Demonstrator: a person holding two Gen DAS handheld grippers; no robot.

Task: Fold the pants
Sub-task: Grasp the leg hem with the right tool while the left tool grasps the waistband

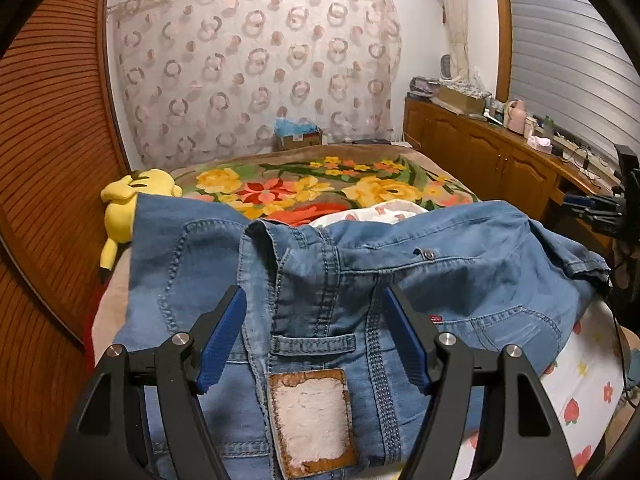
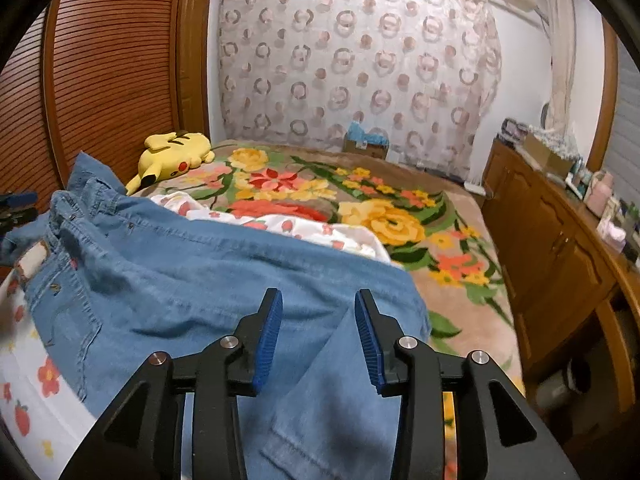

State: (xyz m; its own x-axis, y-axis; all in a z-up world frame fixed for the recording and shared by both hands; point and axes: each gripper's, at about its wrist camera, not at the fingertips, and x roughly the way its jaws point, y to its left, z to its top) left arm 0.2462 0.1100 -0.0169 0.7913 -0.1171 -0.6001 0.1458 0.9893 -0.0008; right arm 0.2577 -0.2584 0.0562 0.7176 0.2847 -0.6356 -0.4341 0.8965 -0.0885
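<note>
Left wrist view: light-blue denim pants (image 1: 340, 280) lie across the lower half of the frame on the bed, waistband end nearest the lens, with the worn brown-edged leather waist patch (image 1: 312, 420) at bottom centre and a belt loop just above it. Left gripper (image 1: 314, 320) stands wide open, blue pads either side of the waistband seam, nothing pinched; my read is it's released that end so the fold can lie flat. The far right edge of this frame shows a dark gripper body, probably the other tool, too cropped to read. Yellow plush toy (image 1: 128, 204) sits at middle left against the slatted wooden wardrobe door (image 1: 48, 160). Right wrist view: same pants (image 2: 200, 272) run from the left edge to lower centre, leg end under the tool. Right gripper (image 2: 318, 332) is partly open, denim lying between the pads but not pressed by them, so no grip. This view shows what the left one hides: the leg hem over the floral brown blanket (image 2: 360, 208), and the white flower-print sheet (image 2: 24, 400) bunched behind the denim. The left view alone shows the patch and waistband detail clearly.
</note>
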